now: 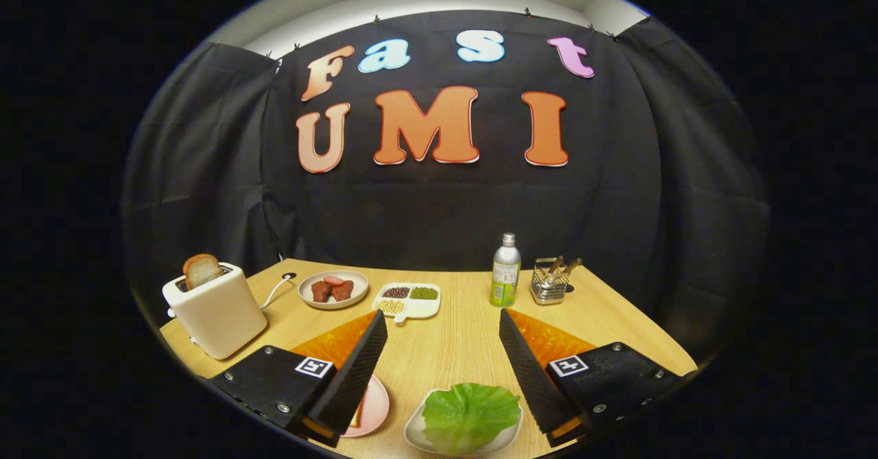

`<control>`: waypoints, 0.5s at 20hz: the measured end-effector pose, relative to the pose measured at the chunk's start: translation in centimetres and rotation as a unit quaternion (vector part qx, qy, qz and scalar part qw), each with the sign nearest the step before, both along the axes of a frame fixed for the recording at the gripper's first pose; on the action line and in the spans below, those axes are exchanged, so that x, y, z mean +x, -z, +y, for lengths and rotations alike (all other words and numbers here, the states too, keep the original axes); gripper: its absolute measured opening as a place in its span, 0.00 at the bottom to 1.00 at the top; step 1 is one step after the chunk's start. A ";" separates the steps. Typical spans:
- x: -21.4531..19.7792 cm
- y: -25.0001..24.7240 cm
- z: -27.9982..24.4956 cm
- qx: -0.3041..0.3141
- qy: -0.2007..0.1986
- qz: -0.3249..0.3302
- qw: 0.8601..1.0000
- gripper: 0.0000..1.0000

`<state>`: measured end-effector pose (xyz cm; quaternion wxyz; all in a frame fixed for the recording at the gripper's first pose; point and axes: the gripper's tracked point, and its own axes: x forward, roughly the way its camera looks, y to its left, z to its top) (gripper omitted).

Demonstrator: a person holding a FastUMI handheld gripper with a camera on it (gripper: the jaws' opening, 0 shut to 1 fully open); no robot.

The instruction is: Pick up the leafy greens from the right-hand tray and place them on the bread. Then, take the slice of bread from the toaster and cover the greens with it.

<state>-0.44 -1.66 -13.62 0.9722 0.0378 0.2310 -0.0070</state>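
Gripper view: my jaws [442,356] spread wide, holding nothing, lined up over the lettuce [470,414] on its white tray [416,433] betw. them, prob. for the grab. Toast [201,269] stands in toaster [216,311], far left of bench [446,349].

green leaf [470,412] lies flat on a white tray [416,433]; bread slice [202,269] stands upright in the toaster [218,315].
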 end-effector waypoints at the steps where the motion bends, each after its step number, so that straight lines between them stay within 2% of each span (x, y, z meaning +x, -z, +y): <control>1: -0.3 1.0 -0.1 0.002 0.001 0.016 1.000 0.98; 10: -2.9 8.0 -0.1 0.011 0.008 0.134 0.991 0.96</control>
